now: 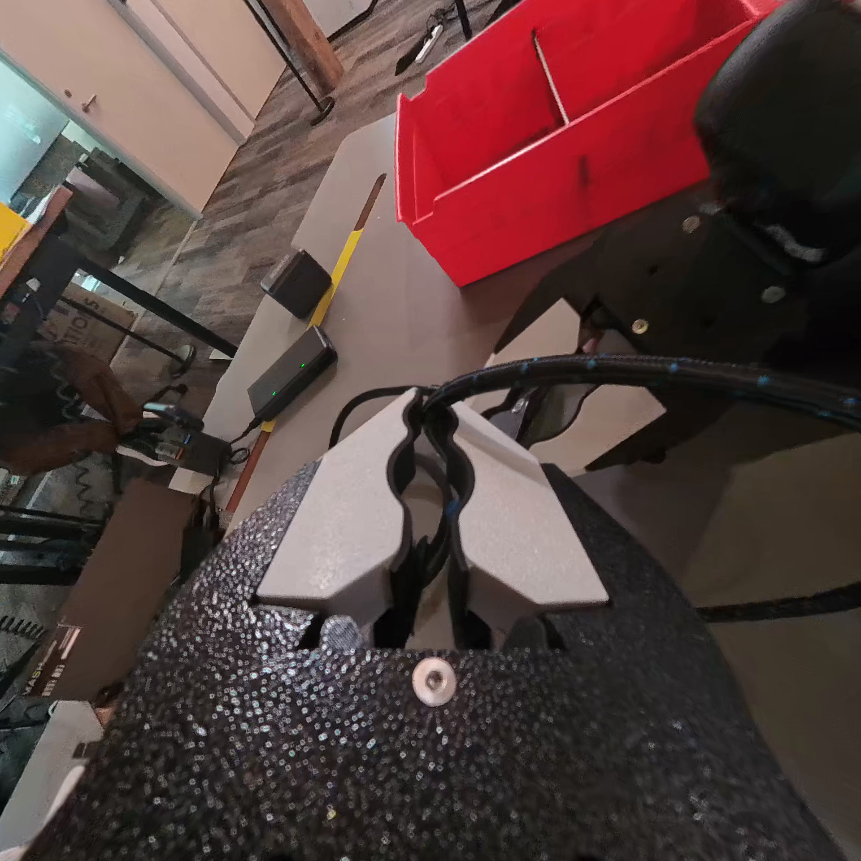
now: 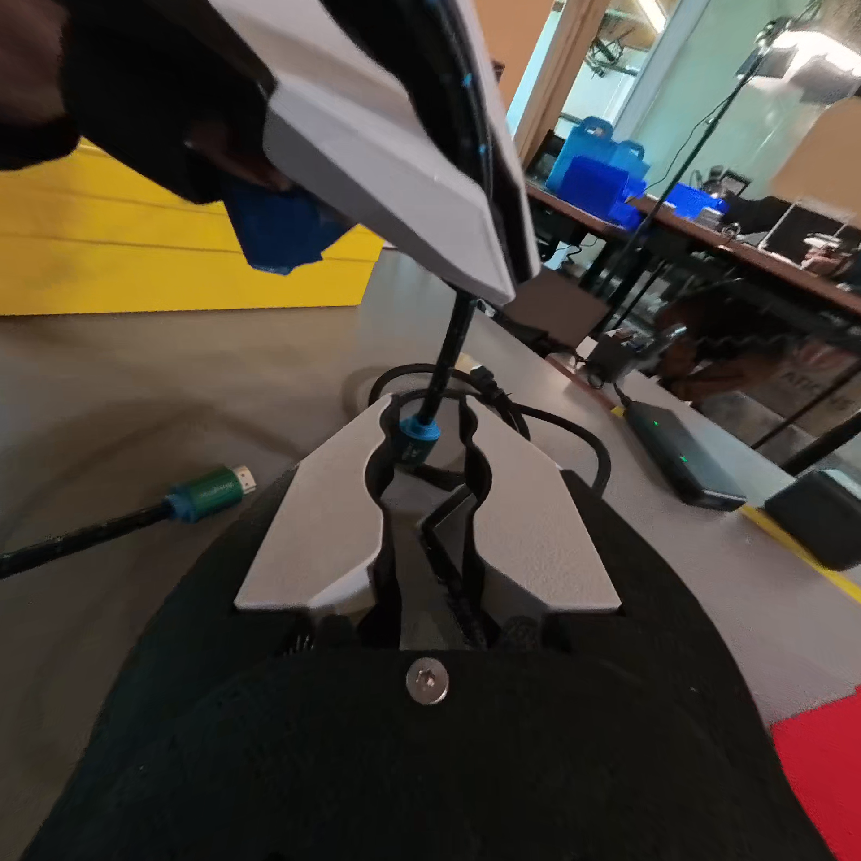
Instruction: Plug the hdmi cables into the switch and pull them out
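My left gripper (image 1: 426, 407) is shut on a black braided cable with blue flecks (image 1: 652, 368), which runs off to the right. In the right wrist view the left gripper (image 2: 512, 289) comes down from above and the cable (image 2: 449, 349) hangs from it to a blue HDMI plug (image 2: 417, 442). My right gripper (image 2: 426, 403) is open. The plug stands between its fingers near the left pad, with a gap to the right pad. What the plug's lower end meets is hidden. A green HDMI plug (image 2: 209, 489) lies loose on the grey table (image 2: 163, 396) to the left.
A flat black box with green lights (image 2: 675, 452) lies at the table's right edge, and it also shows in the left wrist view (image 1: 293, 372). A small black box (image 1: 298, 282) sits beside it. A red bin (image 1: 536, 186) and a yellow bin (image 2: 140, 256) stand on the table. A thin black cable loop (image 2: 559, 428) lies beyond the fingers. The left gripper's tips are roughly 7 cm from the right gripper's.
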A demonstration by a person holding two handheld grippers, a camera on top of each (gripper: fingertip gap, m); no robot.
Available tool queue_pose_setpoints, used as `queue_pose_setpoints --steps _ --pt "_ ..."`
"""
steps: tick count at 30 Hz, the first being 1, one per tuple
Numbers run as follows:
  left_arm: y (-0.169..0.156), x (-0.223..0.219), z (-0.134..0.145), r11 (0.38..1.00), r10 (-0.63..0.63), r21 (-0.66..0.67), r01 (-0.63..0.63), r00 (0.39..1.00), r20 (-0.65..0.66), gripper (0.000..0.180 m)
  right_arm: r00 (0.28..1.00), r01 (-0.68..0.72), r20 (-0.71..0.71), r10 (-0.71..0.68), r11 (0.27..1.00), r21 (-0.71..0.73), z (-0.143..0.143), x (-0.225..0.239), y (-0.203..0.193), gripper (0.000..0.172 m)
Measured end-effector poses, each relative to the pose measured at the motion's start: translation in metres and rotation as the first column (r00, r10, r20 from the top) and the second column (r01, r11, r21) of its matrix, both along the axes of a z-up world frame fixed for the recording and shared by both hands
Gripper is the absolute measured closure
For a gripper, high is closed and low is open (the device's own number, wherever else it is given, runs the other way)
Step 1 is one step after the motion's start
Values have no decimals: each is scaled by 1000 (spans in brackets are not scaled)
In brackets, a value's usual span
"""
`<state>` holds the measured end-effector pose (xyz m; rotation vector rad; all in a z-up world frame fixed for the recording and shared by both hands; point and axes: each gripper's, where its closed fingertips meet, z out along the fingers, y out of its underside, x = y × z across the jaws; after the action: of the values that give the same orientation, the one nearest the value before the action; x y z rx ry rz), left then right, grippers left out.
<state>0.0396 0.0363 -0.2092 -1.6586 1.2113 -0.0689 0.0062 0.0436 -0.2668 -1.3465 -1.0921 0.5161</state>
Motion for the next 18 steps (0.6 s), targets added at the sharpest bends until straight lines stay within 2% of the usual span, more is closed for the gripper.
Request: queue_pose_setpoints --steps 2,3,6,7,10,13,15,18 --pt "-3 4 4 1000 -20 2 20 1000 7 177 1000 11 -10 -11 1000 -14 0 1 2 149" --pt "-4 6 6 1000 -29 2 29 1000 11 176 1000 23 -19 -23 1000 -17 1 2 3 159" --pt "-8 9 14 999 -38 10 38 998 55 174 994 43 -102 -49 997 -64 12 10 9 167" --pt "-10 9 21 999 -37 16 36 995 96 169 986 36 -158 -50 995 -93 19 14 10 168" --pt "-15 2 50 996 -29 84 10 972 232 132 945 3 -321 -62 984 -180 36 30 17 168" --pt "-19 -7 58 994 -49 111 16 953 300 127 857 -128 -515 -22 959 -253 58 42 15 168" --pt "-19 -9 44 995 -47 94 21 959 281 125 780 -237 -626 11 931 -279 71 48 11 168" --pt "-15 -8 15 996 -25 94 8 983 181 125 663 -391 -747 48 873 -291 84 55 4 168"
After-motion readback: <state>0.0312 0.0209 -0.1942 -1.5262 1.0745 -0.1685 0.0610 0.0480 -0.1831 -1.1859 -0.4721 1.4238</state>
